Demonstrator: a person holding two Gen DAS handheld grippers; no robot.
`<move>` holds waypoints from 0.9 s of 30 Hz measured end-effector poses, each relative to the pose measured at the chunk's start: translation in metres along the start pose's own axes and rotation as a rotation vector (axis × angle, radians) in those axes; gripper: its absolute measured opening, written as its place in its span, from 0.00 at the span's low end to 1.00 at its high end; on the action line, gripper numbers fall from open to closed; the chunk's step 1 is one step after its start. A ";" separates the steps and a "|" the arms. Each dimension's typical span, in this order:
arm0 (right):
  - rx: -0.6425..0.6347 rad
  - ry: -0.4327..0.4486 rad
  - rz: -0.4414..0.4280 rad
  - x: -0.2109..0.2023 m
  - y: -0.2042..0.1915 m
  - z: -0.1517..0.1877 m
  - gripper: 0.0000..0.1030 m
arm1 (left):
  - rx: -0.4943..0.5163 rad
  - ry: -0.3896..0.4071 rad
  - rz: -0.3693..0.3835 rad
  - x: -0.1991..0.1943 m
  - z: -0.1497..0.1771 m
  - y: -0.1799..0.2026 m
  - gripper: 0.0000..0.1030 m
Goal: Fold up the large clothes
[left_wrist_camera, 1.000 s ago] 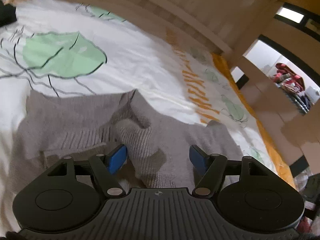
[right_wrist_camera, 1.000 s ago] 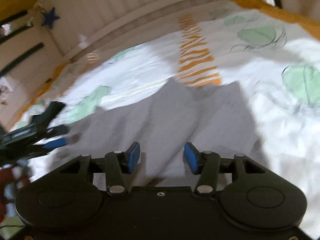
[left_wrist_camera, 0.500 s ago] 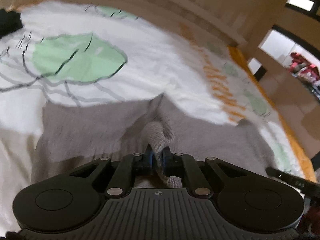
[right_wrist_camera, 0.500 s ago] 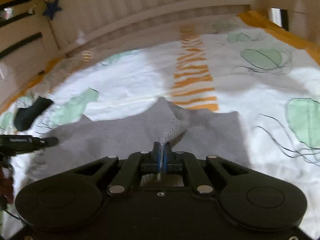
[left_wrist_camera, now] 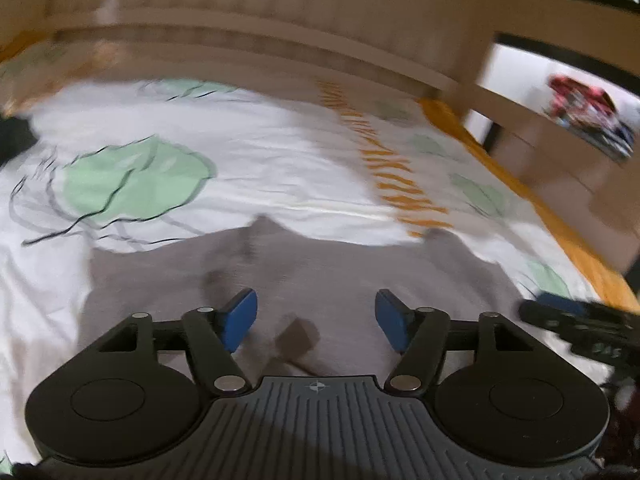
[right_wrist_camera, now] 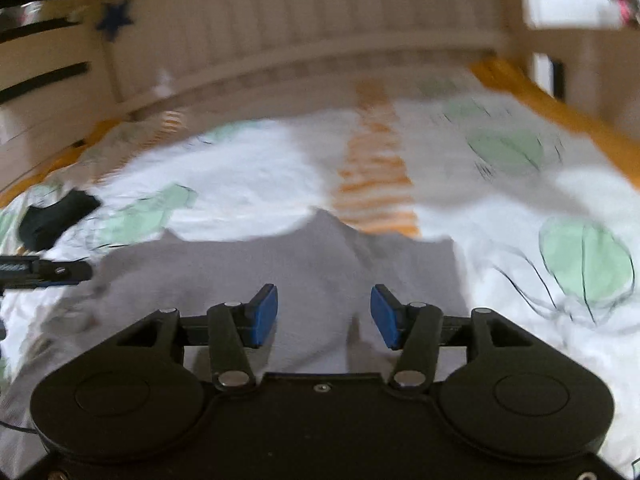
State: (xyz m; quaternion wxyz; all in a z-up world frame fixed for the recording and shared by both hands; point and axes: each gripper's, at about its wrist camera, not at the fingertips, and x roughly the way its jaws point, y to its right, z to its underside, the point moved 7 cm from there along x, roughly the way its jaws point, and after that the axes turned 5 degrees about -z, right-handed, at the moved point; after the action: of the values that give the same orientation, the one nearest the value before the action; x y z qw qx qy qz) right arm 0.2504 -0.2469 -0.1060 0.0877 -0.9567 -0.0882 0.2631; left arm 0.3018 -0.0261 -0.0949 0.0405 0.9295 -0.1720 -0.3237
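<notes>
Opening over the grey knit garment [left_wrist_camera: 320, 280], the left gripper [left_wrist_camera: 316, 316] has its blue pads apart with nothing clamped; the garment lies flat on the leaf-print bedsheet [left_wrist_camera: 260, 152], and the right gripper's tip shows at the garment's right edge. Right wrist view: right gripper [right_wrist_camera: 324, 316] jaws also opening, empty, above the same garment [right_wrist_camera: 300, 272]; a dark cloth [right_wrist_camera: 56, 220] lies left of it on the sheet.

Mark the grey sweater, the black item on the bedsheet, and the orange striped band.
grey sweater [right_wrist_camera: 248, 280]: right wrist view, on the flat knit left of its centre fold.
black item [right_wrist_camera: 54, 220]: right wrist view, on its middle, far left on the sheet.
orange striped band [left_wrist_camera: 400, 184]: left wrist view, mid-length of the stripes.
</notes>
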 end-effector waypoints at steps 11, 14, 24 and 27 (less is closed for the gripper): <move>-0.105 -0.210 0.015 0.040 -0.039 0.063 0.63 | 0.263 -0.065 -0.064 0.034 0.075 0.044 0.68; -0.096 -0.193 0.011 0.037 -0.037 0.062 0.64 | 0.260 -0.067 -0.077 0.036 0.075 0.044 0.70; -0.051 -0.170 -0.024 0.030 -0.032 0.064 0.70 | 0.215 -0.137 -0.096 0.027 0.081 0.043 0.87; -0.028 -0.154 -0.021 0.019 -0.033 0.060 0.76 | 0.214 -0.145 -0.161 0.017 0.085 0.041 0.87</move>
State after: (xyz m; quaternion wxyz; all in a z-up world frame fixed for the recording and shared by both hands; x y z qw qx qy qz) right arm 0.2314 -0.2034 -0.1595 0.0700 -0.9338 -0.1084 0.3337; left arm 0.2495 -0.0671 -0.1638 -0.0975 0.9135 -0.1328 -0.3719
